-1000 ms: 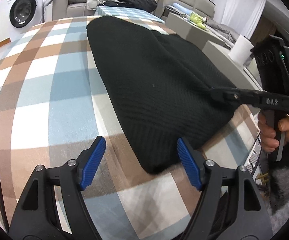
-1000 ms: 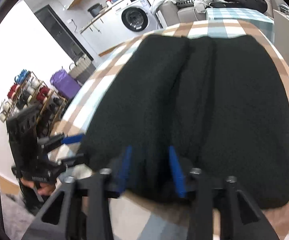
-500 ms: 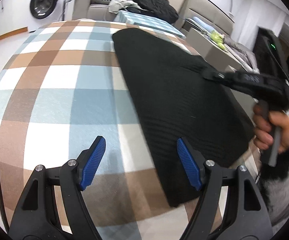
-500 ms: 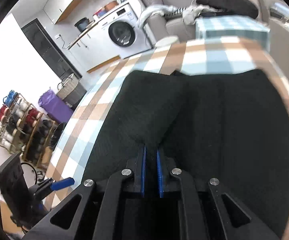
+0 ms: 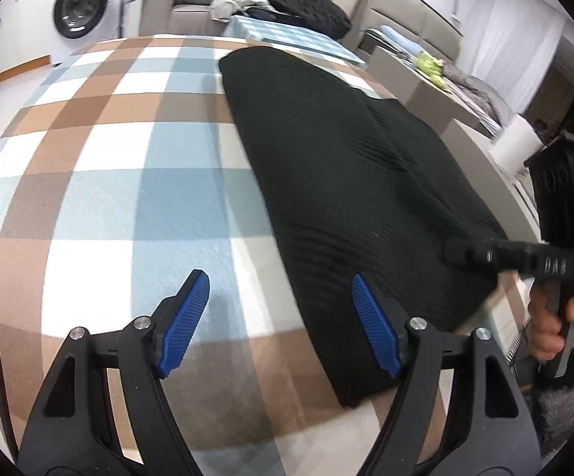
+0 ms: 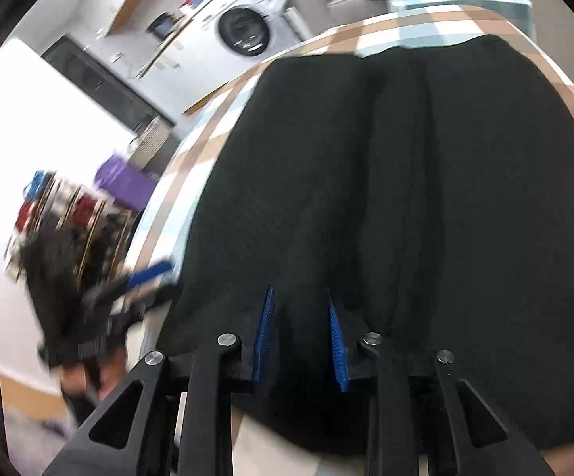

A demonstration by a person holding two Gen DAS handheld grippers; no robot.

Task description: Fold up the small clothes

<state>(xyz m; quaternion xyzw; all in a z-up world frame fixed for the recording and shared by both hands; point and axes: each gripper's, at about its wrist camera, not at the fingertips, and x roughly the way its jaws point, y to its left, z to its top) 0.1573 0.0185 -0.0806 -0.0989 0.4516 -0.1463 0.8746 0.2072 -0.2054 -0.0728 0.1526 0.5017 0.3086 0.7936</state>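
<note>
The right tongs (image 6: 300, 335) are opening, the black garment's (image 6: 406, 198) near hem between the blades but apparently not pinched. The left tongs (image 5: 279, 321) gape empty over the checked counter (image 5: 100, 198), just beside the cloth's edge (it lies flat, already doubled). A good next fold wants both tongs gripping near-hem corners evenly.
</note>
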